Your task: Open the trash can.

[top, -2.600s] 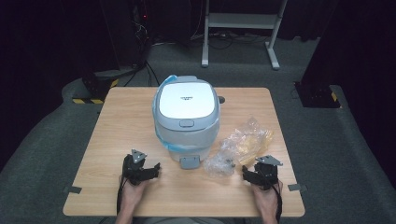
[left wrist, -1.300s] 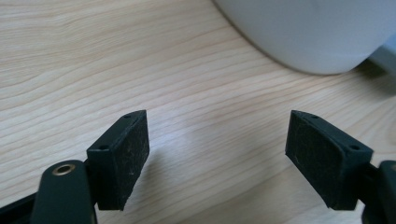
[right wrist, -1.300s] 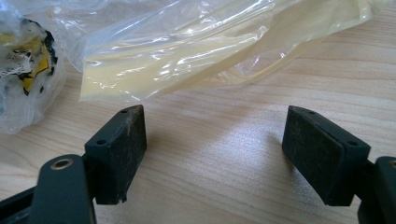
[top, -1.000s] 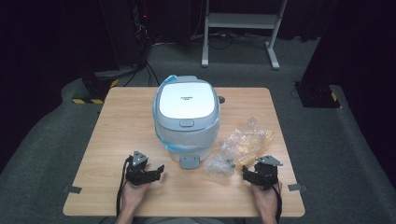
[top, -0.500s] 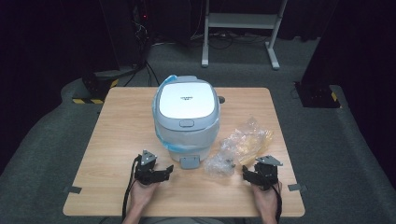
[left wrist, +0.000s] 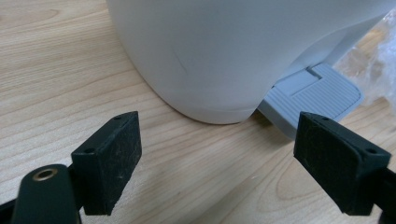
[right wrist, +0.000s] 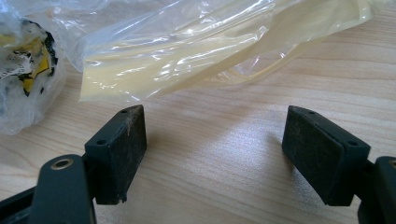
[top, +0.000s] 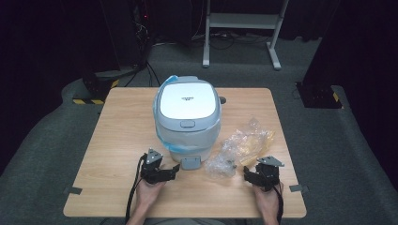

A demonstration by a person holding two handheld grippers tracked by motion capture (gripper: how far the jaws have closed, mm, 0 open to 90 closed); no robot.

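Left gripper (top: 176, 168) low over the wooden table (top: 117, 140), near its front edge, held in the person's left hand (top: 149, 192). Its jaws have just been opening and now stand spread, bare wood between the pads and nothing held. They point at the foot of the white rice cooker (top: 187, 117), which stands upright at the table's middle with its lid down. In the left gripper view the cooker's rounded base (left wrist: 224, 60) sits just ahead of the jaws, apart from them, and the grey ribbed tab (left wrist: 313, 95) juts from under it at the right, flat on the wood. Right of the cooker lies a heap of crumpled clear plastic bags (top: 241, 147), some yellowish. Right gripper (top: 245, 173) rests near the front right edge, jaws spread wide and empty; the yellowish film (right wrist: 210, 46) lies just beyond its pads, not touching.
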